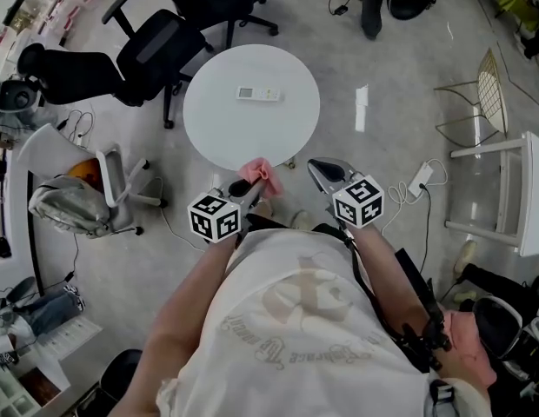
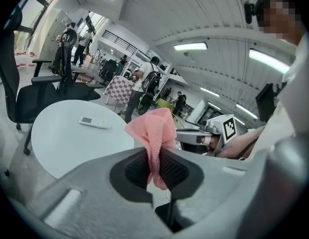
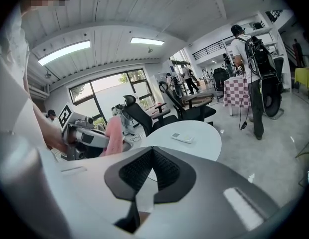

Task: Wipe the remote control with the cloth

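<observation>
A white remote control (image 1: 258, 94) lies flat on the round white table (image 1: 217, 120), near its far side; the left gripper view shows the remote (image 2: 94, 122) and the right gripper view shows the remote (image 3: 182, 138) too. My left gripper (image 1: 244, 186) is shut on a pink cloth (image 1: 262, 175) that bunches above its jaws at the table's near edge; the cloth (image 2: 155, 133) fills the middle of the left gripper view. My right gripper (image 1: 319, 172) is shut and holds nothing, to the right of the cloth and off the table's near right edge. The cloth (image 3: 113, 136) shows in the right gripper view as well.
Black office chairs (image 1: 152, 55) stand beyond and left of the table. A white chair (image 1: 96, 185) with a bag stands on the left. A wire chair (image 1: 489, 89) and a white table (image 1: 523, 194) stand on the right. Cables and a power strip (image 1: 421, 181) lie on the floor.
</observation>
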A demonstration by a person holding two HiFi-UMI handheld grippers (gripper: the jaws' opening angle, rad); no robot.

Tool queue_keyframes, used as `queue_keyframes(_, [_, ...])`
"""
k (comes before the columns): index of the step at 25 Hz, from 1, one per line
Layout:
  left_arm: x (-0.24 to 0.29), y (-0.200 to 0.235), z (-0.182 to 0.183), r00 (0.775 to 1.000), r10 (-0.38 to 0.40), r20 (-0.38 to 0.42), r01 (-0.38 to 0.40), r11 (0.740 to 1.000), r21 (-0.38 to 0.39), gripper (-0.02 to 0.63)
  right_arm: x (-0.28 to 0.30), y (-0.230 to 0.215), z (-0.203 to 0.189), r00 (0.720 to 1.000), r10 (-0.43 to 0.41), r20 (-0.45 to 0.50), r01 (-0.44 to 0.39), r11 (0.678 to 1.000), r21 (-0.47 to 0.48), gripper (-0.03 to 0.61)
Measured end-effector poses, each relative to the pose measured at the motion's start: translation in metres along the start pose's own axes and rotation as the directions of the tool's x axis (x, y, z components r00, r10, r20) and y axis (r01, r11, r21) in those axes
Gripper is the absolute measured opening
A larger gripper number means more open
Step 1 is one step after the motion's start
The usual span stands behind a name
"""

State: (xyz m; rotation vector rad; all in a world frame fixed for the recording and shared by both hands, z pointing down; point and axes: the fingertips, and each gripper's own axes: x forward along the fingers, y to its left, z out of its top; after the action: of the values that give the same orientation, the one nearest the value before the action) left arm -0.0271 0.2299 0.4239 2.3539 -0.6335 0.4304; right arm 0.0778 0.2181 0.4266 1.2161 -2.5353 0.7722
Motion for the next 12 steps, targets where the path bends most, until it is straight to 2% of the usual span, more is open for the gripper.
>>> queue_keyframes(12, [0.007, 0.082, 0.050, 0.999, -0.034, -0.039, 0.035, 0.999, 0.007, 0.020, 0.077, -0.022, 0.034, 0.999, -0.051, -0.019, 0.052, 0.998, 0.037, 0.008])
